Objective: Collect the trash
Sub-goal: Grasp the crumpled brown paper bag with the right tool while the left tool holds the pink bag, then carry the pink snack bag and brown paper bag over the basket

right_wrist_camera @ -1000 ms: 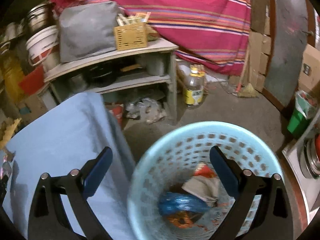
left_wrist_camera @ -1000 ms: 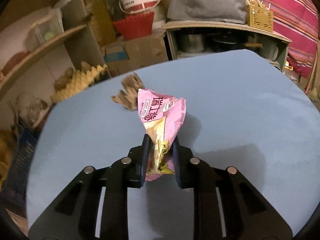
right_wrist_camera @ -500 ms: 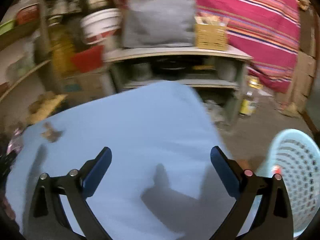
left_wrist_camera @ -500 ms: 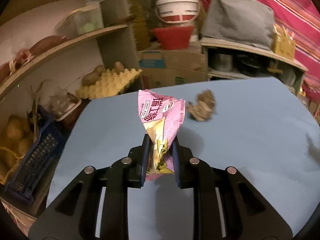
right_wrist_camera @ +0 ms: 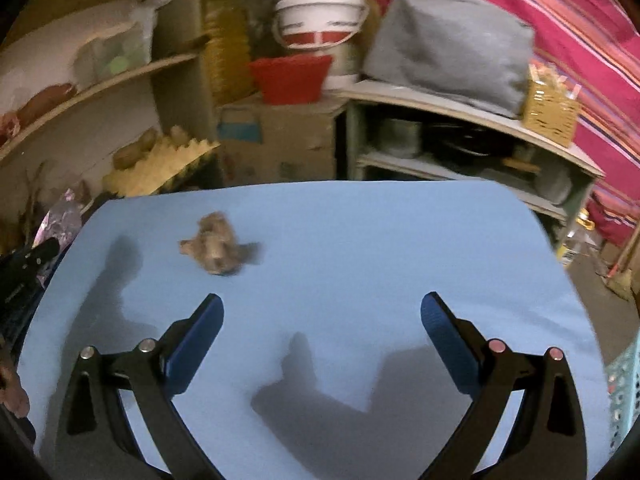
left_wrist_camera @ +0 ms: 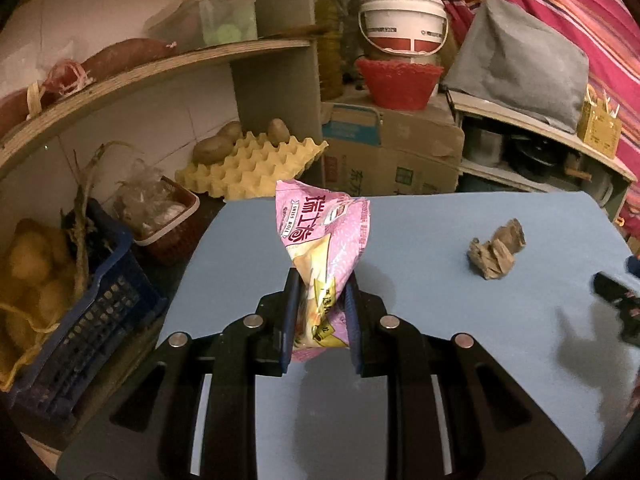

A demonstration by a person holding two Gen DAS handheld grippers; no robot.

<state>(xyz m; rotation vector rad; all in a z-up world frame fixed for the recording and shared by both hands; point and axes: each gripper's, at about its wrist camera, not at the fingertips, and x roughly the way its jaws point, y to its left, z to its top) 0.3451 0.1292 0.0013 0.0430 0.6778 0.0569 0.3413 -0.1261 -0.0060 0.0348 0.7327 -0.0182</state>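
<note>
Gripping a single pink snack wrapper (left_wrist_camera: 324,236), my left gripper (left_wrist_camera: 320,292) had both jaws pressed against the wrapper's lower half, so its crumpled top stood up above my fingers over the blue table (left_wrist_camera: 440,360). On the wrapper I could read "SWISS ROLL" in a small oval badge beside large white Chinese characters; the smaller print lower down was too creased to make out. One crumpled brown paper wad (left_wrist_camera: 496,252) lay on the table to the right of the wrapper, well apart from it. Behind the table stood one white bucket (left_wrist_camera: 402,26) with a red band, its lettering too small to read, above one red basket (left_wrist_camera: 398,84) that sat on a cardboard box (left_wrist_camera: 392,152) carrying printed characters I could not decipher. Two potatoes (left_wrist_camera: 224,144) rested on a yellow egg tray (left_wrist_camera: 252,168). From my right wrist view, my right gripper (right_wrist_camera: 320,316) hung above the table with its jaws spread wide and nothing between them. The same brown wad (right_wrist_camera: 216,252) lay ahead and to the left of my fingers, blurred, and the pink wrapper (right_wrist_camera: 60,220) showed only as a dim patch at the far left edge. One pale blue perforated basket (right_wrist_camera: 622,392) peeked in at the lower right edge, beside the table.
</note>
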